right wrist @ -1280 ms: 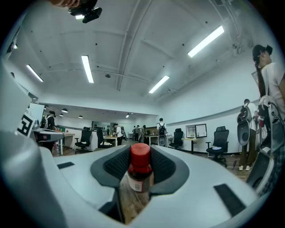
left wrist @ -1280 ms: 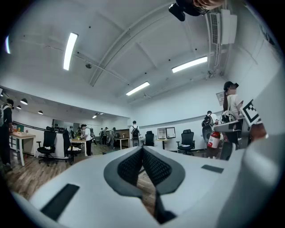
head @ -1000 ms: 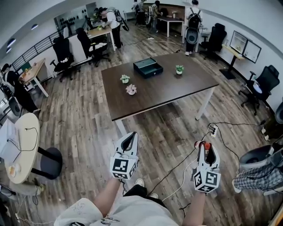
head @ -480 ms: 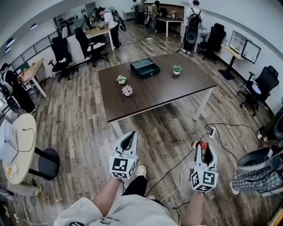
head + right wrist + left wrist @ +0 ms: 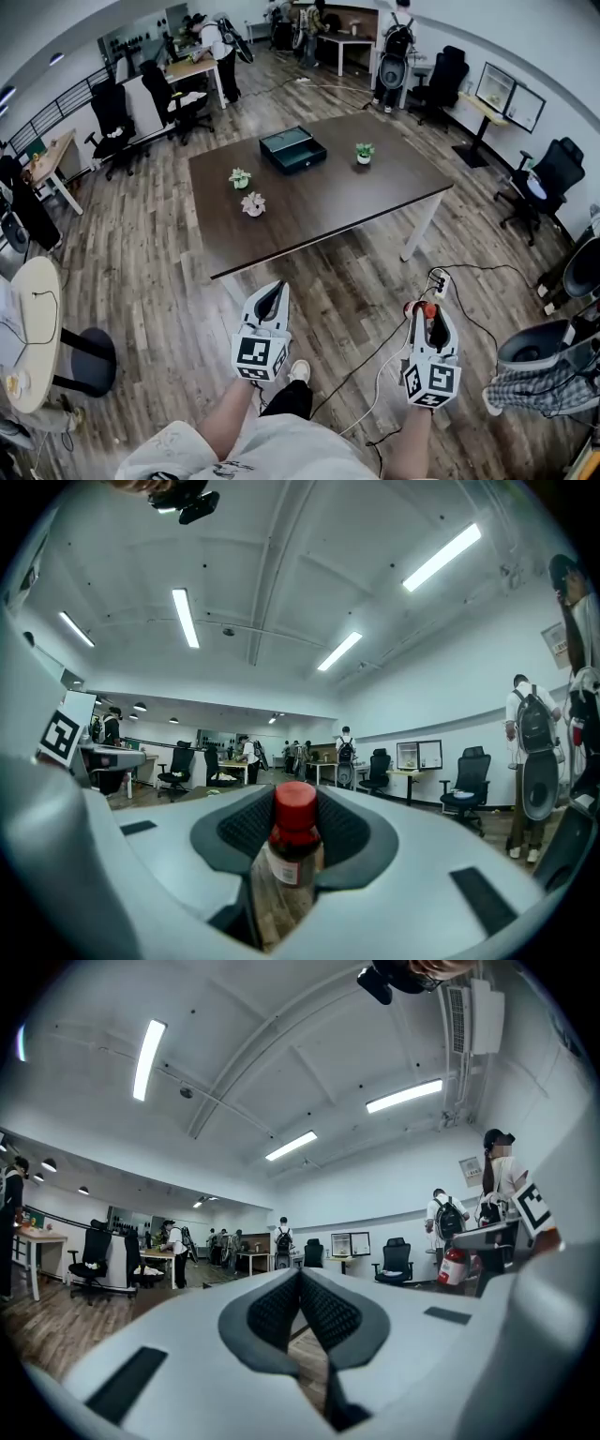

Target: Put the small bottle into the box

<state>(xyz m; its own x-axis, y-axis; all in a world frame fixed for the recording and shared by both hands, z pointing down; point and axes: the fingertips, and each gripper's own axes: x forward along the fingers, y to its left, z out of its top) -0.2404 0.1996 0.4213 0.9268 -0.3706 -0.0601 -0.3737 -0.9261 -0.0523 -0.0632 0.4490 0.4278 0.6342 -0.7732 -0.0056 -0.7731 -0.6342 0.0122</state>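
My right gripper (image 5: 427,316) is shut on a small clear bottle (image 5: 289,855) with a red cap (image 5: 424,308); the bottle stands upright between the dark pads (image 5: 349,829). My left gripper (image 5: 272,298) is shut with nothing in it, its pads (image 5: 323,1312) meeting at the tip. Both grippers are held level over the wooden floor, well short of the table. The box (image 5: 292,150), dark green with its lid open, sits on the far half of the dark brown table (image 5: 375,187).
Three small potted plants (image 5: 252,203) (image 5: 240,177) (image 5: 364,152) stand on the table around the box. Cables and a power strip (image 5: 437,281) lie on the floor near my right gripper. Office chairs (image 5: 553,178), desks and several people fill the room's edges.
The table and the box have drawn closer and shifted left in the head view as I walk forward. Both grippers keep their pose, the bottle still held.
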